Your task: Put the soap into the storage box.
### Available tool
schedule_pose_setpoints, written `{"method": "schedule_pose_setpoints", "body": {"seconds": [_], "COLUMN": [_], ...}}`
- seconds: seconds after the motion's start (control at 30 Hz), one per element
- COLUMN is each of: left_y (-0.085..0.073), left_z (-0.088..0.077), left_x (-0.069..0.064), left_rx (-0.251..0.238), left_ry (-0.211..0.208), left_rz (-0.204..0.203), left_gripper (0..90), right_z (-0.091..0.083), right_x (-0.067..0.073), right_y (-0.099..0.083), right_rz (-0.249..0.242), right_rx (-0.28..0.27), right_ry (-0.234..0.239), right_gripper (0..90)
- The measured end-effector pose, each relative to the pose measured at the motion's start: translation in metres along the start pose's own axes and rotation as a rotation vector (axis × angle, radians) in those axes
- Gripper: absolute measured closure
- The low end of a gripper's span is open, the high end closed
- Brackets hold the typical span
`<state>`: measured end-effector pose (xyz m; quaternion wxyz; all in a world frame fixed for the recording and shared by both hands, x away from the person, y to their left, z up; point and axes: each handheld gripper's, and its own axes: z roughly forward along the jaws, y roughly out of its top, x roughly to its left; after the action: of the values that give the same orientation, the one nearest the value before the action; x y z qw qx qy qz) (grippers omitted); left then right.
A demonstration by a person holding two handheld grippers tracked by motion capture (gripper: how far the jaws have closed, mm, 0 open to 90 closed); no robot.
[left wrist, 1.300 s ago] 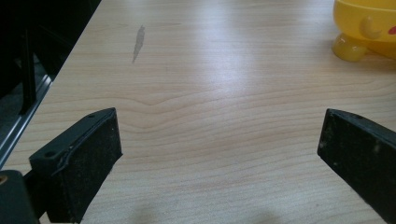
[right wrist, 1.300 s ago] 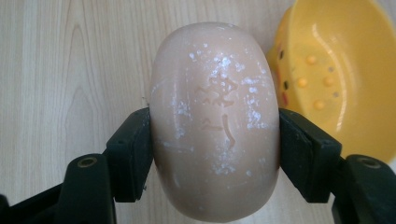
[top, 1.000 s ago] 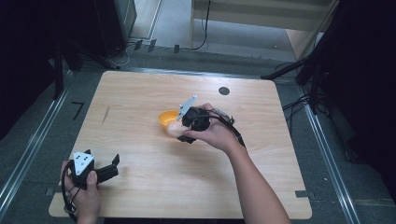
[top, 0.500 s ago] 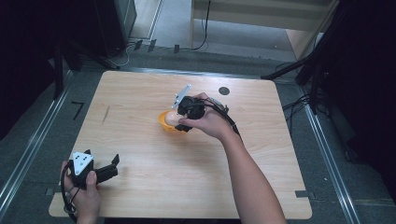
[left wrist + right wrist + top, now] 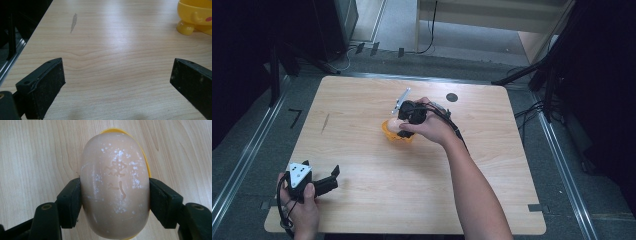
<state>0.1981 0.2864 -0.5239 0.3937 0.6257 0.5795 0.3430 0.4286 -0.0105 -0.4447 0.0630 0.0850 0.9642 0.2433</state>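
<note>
**Soap pinched above the yellow dish, much of the dish hidden**

Your right gripper is pinching a pale, rounded bar of soap, one jaw pressed against each side. In the right gripper view the soap covers almost all of the yellow dish beneath it; you see just a thin yellow rim past its upper and right edges, so you cannot tell whether the soap touches the dish or hangs above it. A stamped mark on the soap's face is too soft to read, and white flecks are scattered over it.

From the high view, your right hand and the gripper body hide most of the soap and part of the dish, which sits near the middle of the wooden surface.

Your left gripper has its jaws spread wide with bare wood between them, near the surface's front left corner in your left hand. In its view the dish is cut off at the top right corner, showing a stubby foot and a red spot. A grey smear marks the wood far ahead, and a small dark disc lies toward the far edge, well apart from the dish.
</note>
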Motion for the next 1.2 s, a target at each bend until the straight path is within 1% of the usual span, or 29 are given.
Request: {"method": "schedule_pose_setpoints", "body": {"seconds": [0.2, 0.37, 0.47, 0.53, 0.57, 0.6, 0.63, 0.67, 0.7, 0.73, 0.77, 0.8, 0.9, 0.97, 1.0, 1.13, 1.17, 1.2], "left_y": [0.000, 0.000, 0.000, 0.000, 0.000, 0.000, 0.000, 0.000, 0.000, 0.000, 0.000, 0.000, 0.000, 0.000, 0.000, 0.000, 0.000, 0.000], "left_z": [0.000, 0.000, 0.000, 0.000, 0.000, 0.000, 0.000, 0.000, 0.000, 0.000, 0.000, 0.000, 0.000, 0.000, 0.000, 0.001, 0.001, 0.001], "left_x": [0.000, -0.001, -0.001, -0.001, -0.001, -0.001, -0.001, -0.001, -0.001, -0.001, -0.001, -0.001, -0.001, -0.001, -0.001, -0.001, -0.001, -0.001], "left_rx": [0.002, 0.001, 0.000, 0.000, 0.000, -0.001, -0.001, -0.001, -0.001, -0.002, -0.002, -0.001, 0.001, 0.001, 0.002, 0.006, 0.006, 0.007], "left_ry": [0.001, 0.001, 0.001, 0.002, 0.002, 0.003, 0.002, 0.002, 0.002, 0.002, 0.002, 0.002, 0.000, 0.000, 0.000, 0.003, 0.002, 0.002], "left_rz": [0.000, 0.002, 0.002, 0.002, 0.001, 0.001, 0.001, 0.000, 0.000, 0.000, 0.001, 0.001, 0.000, 0.002, 0.004, 0.006, 0.007, 0.007], "left_gripper": [0.0, 0.0, 0.0, 0.0, 0.0, 0.0, 0.0, 0.0, 0.0, 0.0, 0.0, 0.0, 0.0, 0.0, 0.0, 0.0, 0.0, 0.0], "right_z": [0.005, 0.007, 0.008, 0.009, 0.008, 0.007, 0.005, 0.003, 0.002, 0.001, 0.000, -0.001, -0.004, -0.006, -0.007, -0.011, -0.012, -0.013], "right_x": [-0.001, -0.002, -0.002, -0.002, -0.001, 0.000, -0.001, -0.003, -0.002, -0.003, -0.004, -0.005, -0.005, -0.006, -0.005, -0.004, -0.004, -0.003], "right_y": [-0.001, -0.001, -0.002, -0.003, -0.004, -0.004, -0.005, -0.005, -0.006, -0.006, -0.007, -0.008, -0.012, -0.015, -0.017, -0.025, -0.027, -0.030], "right_rz": [0.000, 0.011, 0.009, -0.005, -0.015, -0.003, 0.006, 0.014, 0.030, 0.037, 0.033, 0.032, 0.056, 0.064, 0.069, 0.089, 0.081, 0.093], "right_rx": [0.020, 0.024, 0.023, 0.002, -0.013, -0.028, -0.049, -0.060, -0.056, -0.056, -0.062, -0.064, -0.073, -0.076, -0.077, -0.086, -0.090, -0.086], "right_ry": [0.003, 0.004, 0.005, 0.004, -0.014, -0.036, -0.029, -0.026, -0.012, -0.012, -0.009, -0.019, -0.007, -0.024, -0.016, -0.019, -0.026, -0.018], "right_gripper": [32.9, 32.8, 32.7, 31.8, 28.1, 23.5, 21.8, 22.0, 22.1, 22.4, 22.5, 22.9, 23.7, 24.0, 24.0, 23.3, 22.8, 22.6]}}
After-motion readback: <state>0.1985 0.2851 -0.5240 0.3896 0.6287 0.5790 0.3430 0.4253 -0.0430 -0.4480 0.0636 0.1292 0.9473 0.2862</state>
